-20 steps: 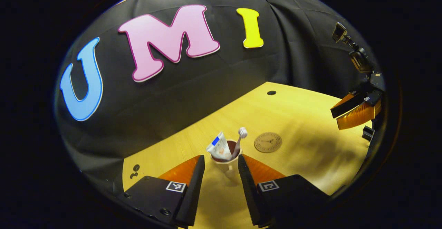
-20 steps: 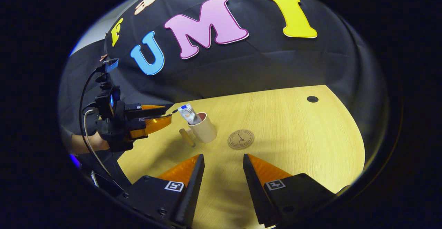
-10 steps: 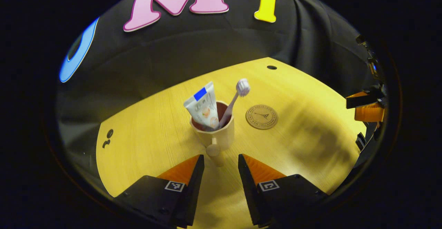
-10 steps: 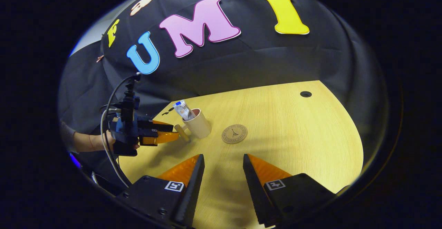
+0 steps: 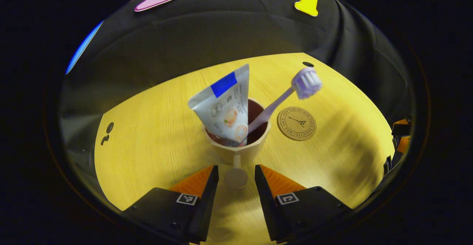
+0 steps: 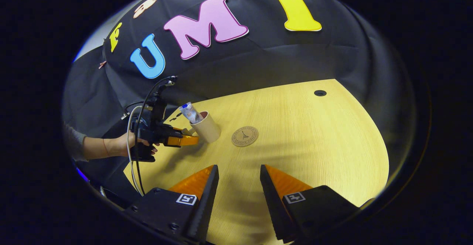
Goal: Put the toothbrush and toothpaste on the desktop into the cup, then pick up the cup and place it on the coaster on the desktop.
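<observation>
A: What sits in the cup (image 5: 242, 147)?

B: Two things. The toothpaste (image 5: 223, 108) stands in it with its flat crimped end up, leaning toward the cup's left side in the left gripper view. The toothbrush (image 5: 286, 93) stands beside it, handle down in the cup, bristle head up and tilted out past the rim toward the coaster (image 5: 296, 123).

A: And where is the cup?

B: Upright on the surface (image 5: 147, 141), just left of the coaster in the left gripper view, not on it. A strip of bare surface lies between cup and coaster. In the right gripper view the cup (image 6: 205, 127) again stands left of the coaster (image 6: 244, 136), with the toothpaste (image 6: 189, 112) poking out of its top.

A: How does the left tool (image 5: 236, 176) stand?

B: Its fingers are parted, one on either side of the cup's handle (image 5: 236, 174), which juts toward the camera. Small gaps show on both sides of the handle's knob, so the fingers have not clamped it. From the right gripper view, the left tool (image 6: 190, 139) reaches the cup's handle side, held by a hand (image 6: 125, 145).

A: And the right tool (image 6: 238, 176)?

B: Wide apart, gripping nothing, over bare surface, nearer the camera than the coaster and well away from the cup.
</observation>
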A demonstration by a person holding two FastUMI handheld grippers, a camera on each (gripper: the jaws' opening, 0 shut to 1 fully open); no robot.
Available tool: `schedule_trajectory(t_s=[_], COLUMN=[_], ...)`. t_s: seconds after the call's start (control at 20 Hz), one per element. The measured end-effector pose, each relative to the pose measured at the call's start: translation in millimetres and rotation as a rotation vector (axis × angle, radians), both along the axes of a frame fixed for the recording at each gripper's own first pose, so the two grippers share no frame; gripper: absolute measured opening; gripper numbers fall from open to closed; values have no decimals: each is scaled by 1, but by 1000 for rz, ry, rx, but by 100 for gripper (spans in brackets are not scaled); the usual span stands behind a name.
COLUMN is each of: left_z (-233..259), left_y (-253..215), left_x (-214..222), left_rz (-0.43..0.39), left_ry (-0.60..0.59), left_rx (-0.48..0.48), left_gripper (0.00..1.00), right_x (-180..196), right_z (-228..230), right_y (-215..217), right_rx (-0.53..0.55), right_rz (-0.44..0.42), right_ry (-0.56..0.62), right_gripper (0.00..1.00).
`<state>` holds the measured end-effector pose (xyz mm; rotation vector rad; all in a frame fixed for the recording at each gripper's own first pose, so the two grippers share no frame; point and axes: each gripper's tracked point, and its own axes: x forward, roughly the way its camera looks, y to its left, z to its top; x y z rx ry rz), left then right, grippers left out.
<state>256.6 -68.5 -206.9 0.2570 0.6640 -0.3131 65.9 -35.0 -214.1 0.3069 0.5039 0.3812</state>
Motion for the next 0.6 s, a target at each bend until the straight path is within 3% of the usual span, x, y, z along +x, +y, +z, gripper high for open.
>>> schedule_trajectory(t_s=[0.35,0.55,0.6], left_z=[-4,-11,-10], left_y=[-7,-10,-11], left_x=[11,10,11], left_rz=[26,29,28], left_ry=[34,74,74], left_rx=[-43,-68,-70], left_gripper=[53,35,36], right_x=[0,0,0], right_z=[-5,-7,-8], right_y=[-5,-3,-4], right_rx=[9,19,20], right_rz=[-10,-7,-7], right_ry=[18,22,25], right_gripper=[70,70,70])
